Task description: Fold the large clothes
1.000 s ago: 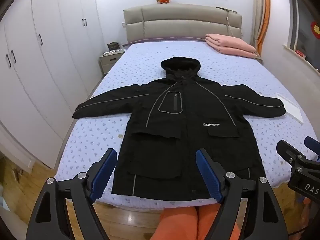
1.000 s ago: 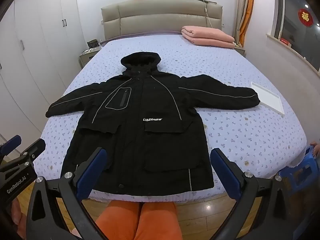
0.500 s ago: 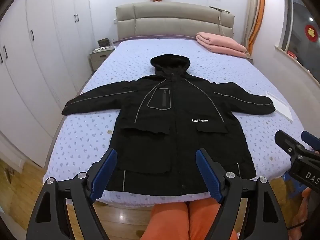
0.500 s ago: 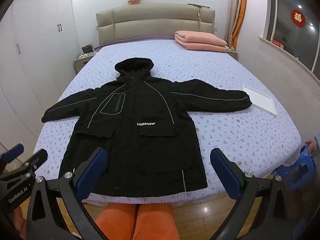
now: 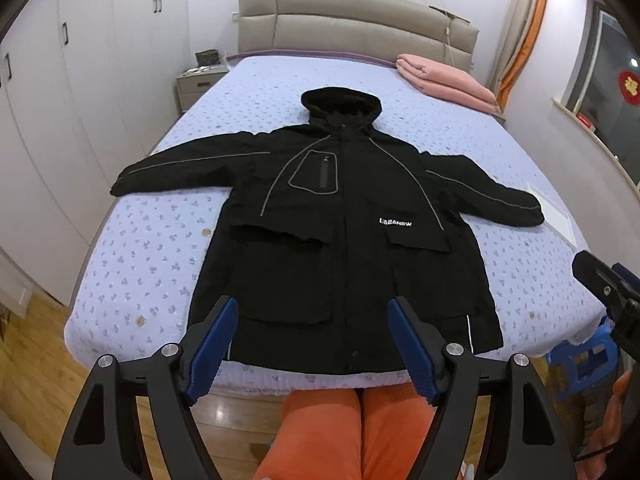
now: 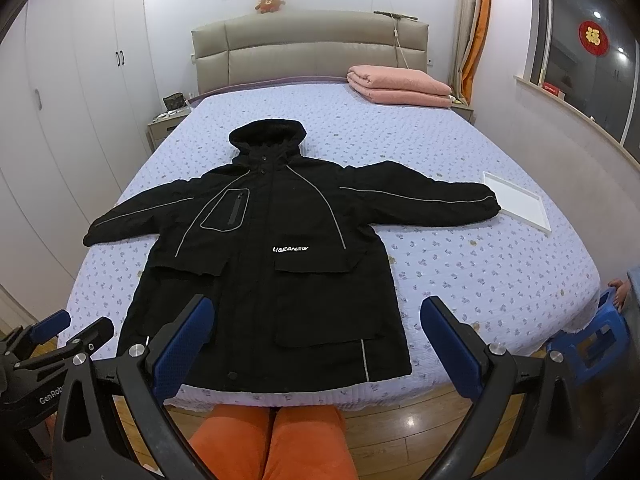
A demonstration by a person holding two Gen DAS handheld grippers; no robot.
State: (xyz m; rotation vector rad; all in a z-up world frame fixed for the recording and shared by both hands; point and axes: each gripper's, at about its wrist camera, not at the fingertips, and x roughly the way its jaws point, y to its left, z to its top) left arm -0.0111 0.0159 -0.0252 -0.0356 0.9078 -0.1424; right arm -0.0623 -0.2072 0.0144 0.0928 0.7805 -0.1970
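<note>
Nearest are orange trousers, cut off by the frame. Above them the left gripper and the right gripper both hang with jaws wide apart, holding nothing. The black jacket lies flat on the bed, front up, sleeves spread, hem at the near edge. The right cuff touches a white tray. Far behind lies a folded pink blanket.
</note>
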